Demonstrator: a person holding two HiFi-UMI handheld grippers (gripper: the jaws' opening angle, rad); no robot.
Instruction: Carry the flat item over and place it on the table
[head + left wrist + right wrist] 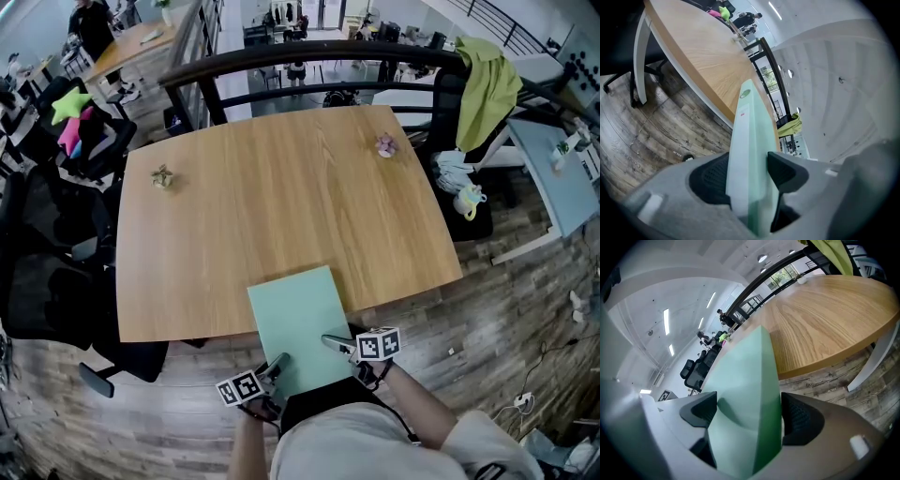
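A pale green flat board (298, 323) hangs over the near edge of the wooden table (281, 197). Its far half is above the tabletop and its near half sticks out toward me. I cannot tell whether it rests on the wood. My left gripper (278, 364) is shut on its near left corner, and the left gripper view shows the board (747, 140) edge-on between the dark pads (787, 171). My right gripper (336, 343) is shut on the near right edge, where the board (745, 380) fills the gap between its jaws.
Two small trinkets lie on the table, one at the left (164, 176) and a pinkish one at the far right (385, 144). Black office chairs (47, 234) crowd the left side. A green cloth (487, 84) hangs over a chair at the right, beside a light blue desk (553, 178).
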